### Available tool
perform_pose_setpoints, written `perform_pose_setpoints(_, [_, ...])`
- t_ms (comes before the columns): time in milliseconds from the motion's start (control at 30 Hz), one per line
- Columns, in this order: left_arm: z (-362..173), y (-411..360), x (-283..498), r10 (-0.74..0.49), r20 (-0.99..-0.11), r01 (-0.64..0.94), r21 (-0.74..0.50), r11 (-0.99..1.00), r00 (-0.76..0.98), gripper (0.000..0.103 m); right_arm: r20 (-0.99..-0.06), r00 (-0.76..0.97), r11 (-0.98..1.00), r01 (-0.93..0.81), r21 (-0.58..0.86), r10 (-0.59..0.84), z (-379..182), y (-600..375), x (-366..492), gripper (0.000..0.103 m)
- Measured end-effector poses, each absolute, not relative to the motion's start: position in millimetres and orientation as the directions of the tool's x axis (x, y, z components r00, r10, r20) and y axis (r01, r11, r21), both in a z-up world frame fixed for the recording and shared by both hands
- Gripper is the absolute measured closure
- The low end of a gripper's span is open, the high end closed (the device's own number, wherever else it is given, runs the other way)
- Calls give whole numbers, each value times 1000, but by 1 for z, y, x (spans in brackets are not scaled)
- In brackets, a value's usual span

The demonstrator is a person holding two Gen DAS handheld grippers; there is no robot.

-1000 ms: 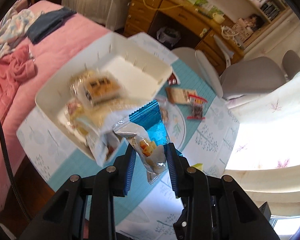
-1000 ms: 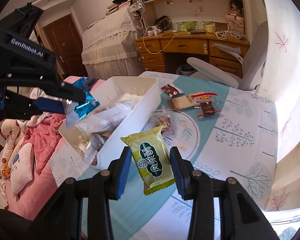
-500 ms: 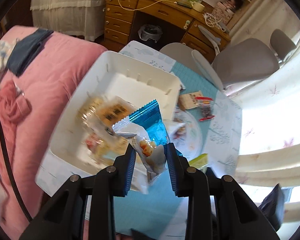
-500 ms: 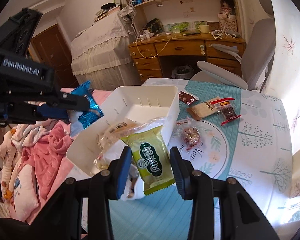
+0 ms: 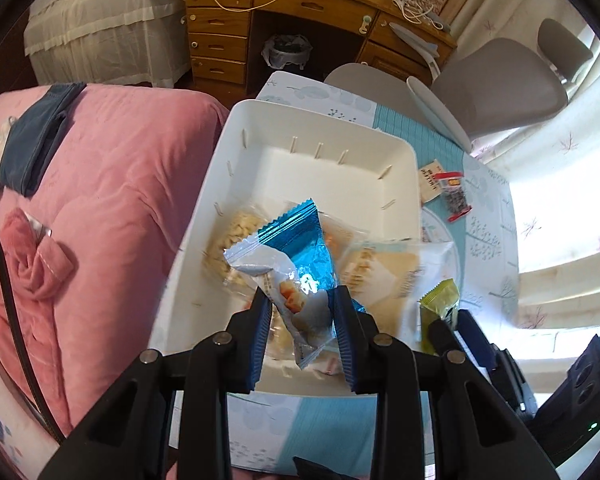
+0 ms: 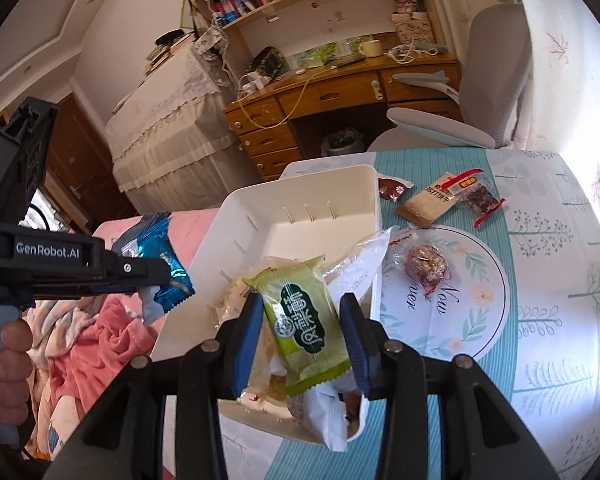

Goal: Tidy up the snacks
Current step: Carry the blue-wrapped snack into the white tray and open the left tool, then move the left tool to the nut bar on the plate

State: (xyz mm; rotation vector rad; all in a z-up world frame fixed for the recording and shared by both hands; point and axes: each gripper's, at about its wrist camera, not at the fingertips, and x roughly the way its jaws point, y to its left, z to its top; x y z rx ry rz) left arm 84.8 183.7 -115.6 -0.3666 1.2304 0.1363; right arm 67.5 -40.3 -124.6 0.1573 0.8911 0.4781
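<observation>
Left gripper [image 5: 300, 320] clamps two foil snack packets [image 5: 296, 268], long axes pointing forward over the white plastic bin [image 5: 320, 136]. Right gripper [image 6: 300, 332] pinches a green wrapped pastry [image 6: 304, 320], lengthwise along its fingers.

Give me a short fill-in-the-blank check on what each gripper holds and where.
The left gripper is shut on a ____ packet.
The right gripper is shut on a ____ packet.
Both packets hang over the white ____.
Loose snacks lie on the table to the bin's ____.

Missing words: blue; green; bin; right
</observation>
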Motion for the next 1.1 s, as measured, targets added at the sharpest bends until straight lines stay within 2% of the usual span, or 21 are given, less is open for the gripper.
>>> perform_pose_setpoints(200, [-129, 194, 90, -102, -948, -269, -188, 945, 302, 73, -689, 575, 897, -272, 348, 442, -124, -39, 65, 63])
perform_pose_setpoints(267, [-130, 196, 91, -109, -947, -270, -195, 943, 303, 58, -677, 585, 895, -267, 358, 446, -121, -40, 65, 62])
perform_pose_setpoints(300, [-130, 197, 92, -114, -946, -271, -200, 942, 303, 40, -674, 589, 895, -265, 360, 446, -120, -39, 65, 58])
perform_pose_setpoints(333, [-130, 198, 93, -116, -945, -272, -204, 940, 307, 29, -678, 588, 897, -262, 356, 441, -119, -39, 65, 49])
perform_pose_setpoints(400, [-127, 199, 93, -127, -939, -270, -219, 938, 319, 29, -681, 588, 900, -263, 349, 436, -117, -38, 64, 38])
perform_pose_setpoints(433, [-126, 199, 94, -132, -938, -268, -223, 937, 321, 29, -681, 591, 902, -262, 345, 432, -116, -37, 64, 36])
perform_pose_setpoints(667, [-123, 195, 99, -156, -943, -263, -237, 935, 294, 27, -708, 574, 911, -233, 339, 411, -110, -48, 62, 36])
perform_pose_setpoints(833, [-116, 181, 109, -178, -945, -211, -240, 948, 276, 27, -727, 565, 920, -207, 332, 389, -112, -65, 65, 31])
perform_pose_setpoints(1100, [-92, 154, 135, -214, -929, -115, -258, 959, 302, 27, -768, 543, 939, -144, 312, 338, -122, -109, 81, 30])
